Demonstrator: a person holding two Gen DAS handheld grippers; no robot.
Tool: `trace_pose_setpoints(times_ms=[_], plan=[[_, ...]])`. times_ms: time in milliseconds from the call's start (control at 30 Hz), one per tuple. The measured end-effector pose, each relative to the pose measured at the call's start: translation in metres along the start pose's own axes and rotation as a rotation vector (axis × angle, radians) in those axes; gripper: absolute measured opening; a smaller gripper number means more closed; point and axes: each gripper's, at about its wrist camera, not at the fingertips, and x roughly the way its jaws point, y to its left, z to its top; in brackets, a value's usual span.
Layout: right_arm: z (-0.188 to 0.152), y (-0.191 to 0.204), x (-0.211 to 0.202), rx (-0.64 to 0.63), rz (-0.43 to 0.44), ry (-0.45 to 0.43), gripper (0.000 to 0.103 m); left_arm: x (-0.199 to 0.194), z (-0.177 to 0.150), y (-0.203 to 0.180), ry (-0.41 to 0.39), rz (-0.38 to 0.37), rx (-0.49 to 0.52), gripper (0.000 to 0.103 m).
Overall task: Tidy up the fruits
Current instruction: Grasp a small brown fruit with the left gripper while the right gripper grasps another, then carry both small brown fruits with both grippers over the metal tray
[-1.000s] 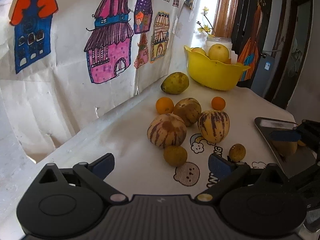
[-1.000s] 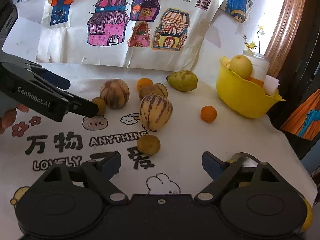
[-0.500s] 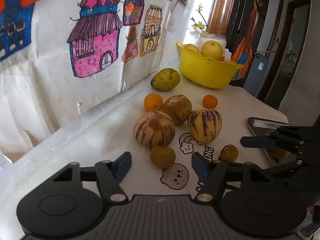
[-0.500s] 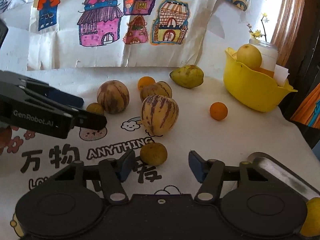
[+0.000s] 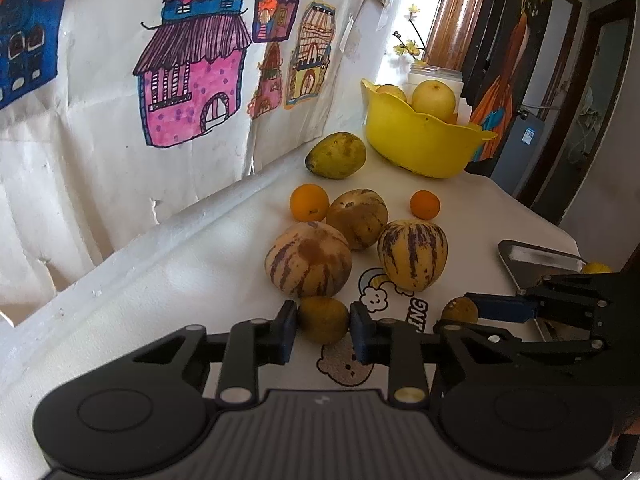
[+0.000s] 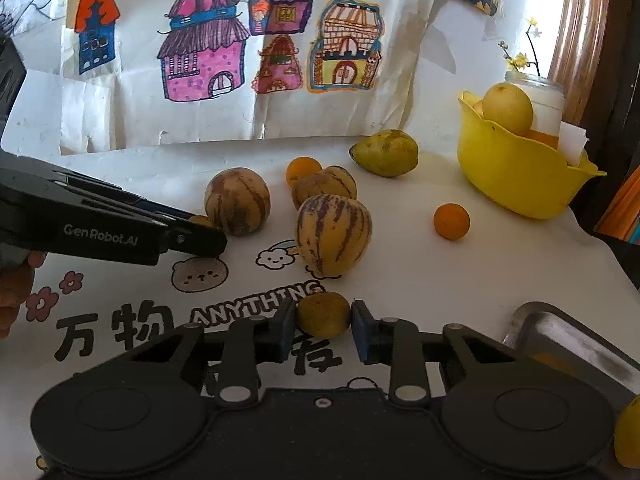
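On the tablecloth (image 6: 400, 264) — each claw clamped on one small, roundish brown fruit: left claw (image 5: 323, 326), right claw (image 6: 322, 322).

The left gripper (image 5: 323, 330) points down at the table. Its two blue pads have just squeezed in and now press on a small brown fruit (image 5: 323, 319), one pad at 9 o'clock of it and one at 3 o'clock. The right gripper (image 6: 324, 326) tilts down too, and its pads have also just closed on another small brown fruit (image 6: 324, 314). A hand (image 6: 14, 292) holds the left gripper's handle.
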Motion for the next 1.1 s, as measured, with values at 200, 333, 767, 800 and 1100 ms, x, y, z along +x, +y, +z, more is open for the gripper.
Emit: trace_pose_setpoints(times_ms=[200,333,767,800,1100], plan=[[-0.008,0.002,-0.011,-0.002,0.003,-0.003,0.031,-0.008,-0.004,-0.009,0.022,-0.003,0.015,0.031],[-0.015,-0.001,-0.025,0.020,0.007,-0.016,0.031,-0.011,-0.008,-0.019,0.039,0.000,0.048,0.031],[-0.049,-0.023,-0.102,0.108,-0.056,-0.080,0.032,-0.024,-0.013,-0.068,0.032,-0.074,0.067,0.031],[-0.052,-0.028,-0.108,0.118,-0.067,-0.083,0.032,-0.024,-0.013,-0.074,0.030,-0.085,0.072,0.031],[-0.083,-0.065,-0.140,0.191,-0.169,-0.076,0.032,-0.026,-0.024,-0.124,0.021,-0.187,0.118,0.031]])
